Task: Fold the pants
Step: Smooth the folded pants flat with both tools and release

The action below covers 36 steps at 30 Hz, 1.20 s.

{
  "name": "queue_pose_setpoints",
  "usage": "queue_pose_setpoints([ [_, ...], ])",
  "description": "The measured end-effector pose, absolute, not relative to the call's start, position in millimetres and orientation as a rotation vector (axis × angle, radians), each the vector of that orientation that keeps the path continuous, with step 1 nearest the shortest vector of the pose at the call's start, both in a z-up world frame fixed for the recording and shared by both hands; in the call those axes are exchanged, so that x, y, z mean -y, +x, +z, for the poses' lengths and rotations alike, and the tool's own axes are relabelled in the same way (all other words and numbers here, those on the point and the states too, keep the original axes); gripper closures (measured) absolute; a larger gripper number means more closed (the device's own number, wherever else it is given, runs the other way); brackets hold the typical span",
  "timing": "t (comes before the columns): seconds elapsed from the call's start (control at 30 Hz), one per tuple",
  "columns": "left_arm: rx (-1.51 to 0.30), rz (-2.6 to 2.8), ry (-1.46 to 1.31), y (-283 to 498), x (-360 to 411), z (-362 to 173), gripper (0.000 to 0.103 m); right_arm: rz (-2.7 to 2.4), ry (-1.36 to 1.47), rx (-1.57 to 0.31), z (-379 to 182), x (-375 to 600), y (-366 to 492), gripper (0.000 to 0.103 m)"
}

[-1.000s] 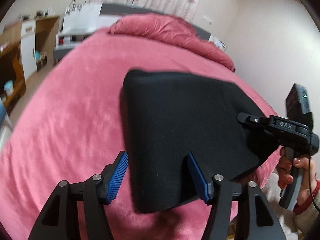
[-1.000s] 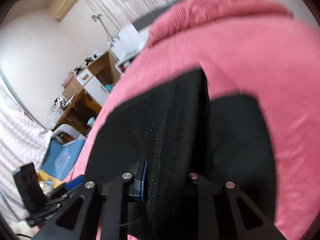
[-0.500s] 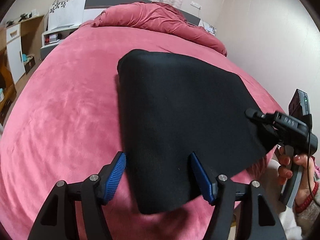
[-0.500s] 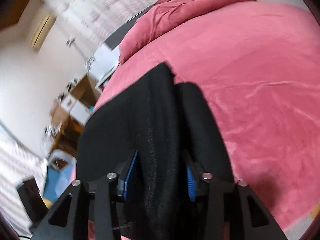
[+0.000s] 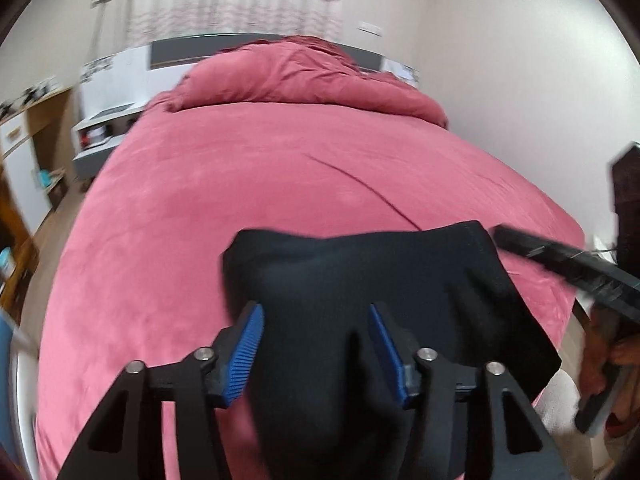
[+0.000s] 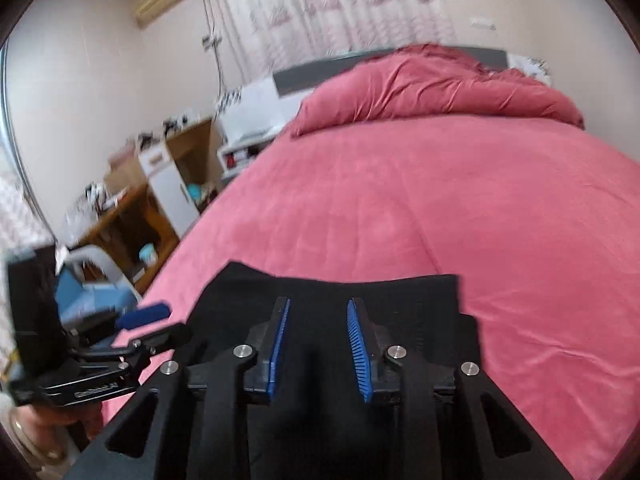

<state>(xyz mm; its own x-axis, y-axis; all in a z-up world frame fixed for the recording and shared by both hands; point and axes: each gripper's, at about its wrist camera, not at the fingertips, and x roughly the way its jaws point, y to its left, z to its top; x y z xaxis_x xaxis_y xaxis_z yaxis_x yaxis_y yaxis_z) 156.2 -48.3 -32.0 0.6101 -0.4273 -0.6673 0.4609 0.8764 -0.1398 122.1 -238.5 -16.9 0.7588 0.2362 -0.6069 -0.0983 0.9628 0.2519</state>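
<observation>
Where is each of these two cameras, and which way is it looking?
Left wrist: rides on the left gripper, looking down its blue pads over the black pants on the pink bed toward the headboard; the right gripper and a hand show at right.
Right wrist: rides on the right gripper, facing much the same way; the left gripper shows at left.
Shared: pants, bed, the bunched duvet, curtains.

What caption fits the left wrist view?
Left claw with blue pads astride folded black pants on a pink bed.
</observation>
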Motion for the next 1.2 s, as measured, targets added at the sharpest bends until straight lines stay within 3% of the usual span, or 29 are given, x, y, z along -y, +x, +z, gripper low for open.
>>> queue_pose_setpoints([
  [0.1, -0.774, -0.524, 0.117, 176.7, 67.5, -39.4, 0.059, 0.145, 0.204, -0.763, -47.8, 246.5, 147.0, 0.077],
  [0.2, -0.808, -0.528, 0.185, 199.5, 83.5, -55.3, 0.059, 0.072, 0.189, -0.797, -71.3, 266.7, 150.7, 0.091],
  [0.23, -0.816, -0.523, 0.193, 205.8, 87.5, -59.6, 0.059, 0.049, 0.209, -0.804, -78.5, 279.1, 150.9, 0.103],
  [0.37, -0.827, -0.487, 0.198, 230.4, 97.4, -78.8, 0.057, 0.034, 0.308, -0.772, -94.3, 303.5, 140.0, 0.103],
  [0.6, -0.870, -0.423, 0.217, 250.7, 106.4, -97.7, 0.057, -0.006, 0.224, -0.718, -98.2, 289.4, 137.0, 0.103],
  [0.77, -0.832, -0.361, 0.234, 231.8, 101.4, -78.6, 0.057, 0.034, 0.300, -0.712, -89.7, 298.6, 133.7, 0.103],
  [0.93, -0.826, -0.324, 0.167, 205.4, 83.2, -63.3, 0.057, 0.050, 0.239, -0.661, -62.6, 283.1, 103.6, 0.089],
  [1.2, -0.848, -0.305, 0.083, 161.3, 62.3, -61.0, 0.057, 0.053, 0.205, -0.700, -68.4, 262.4, 61.2, 0.089],
])
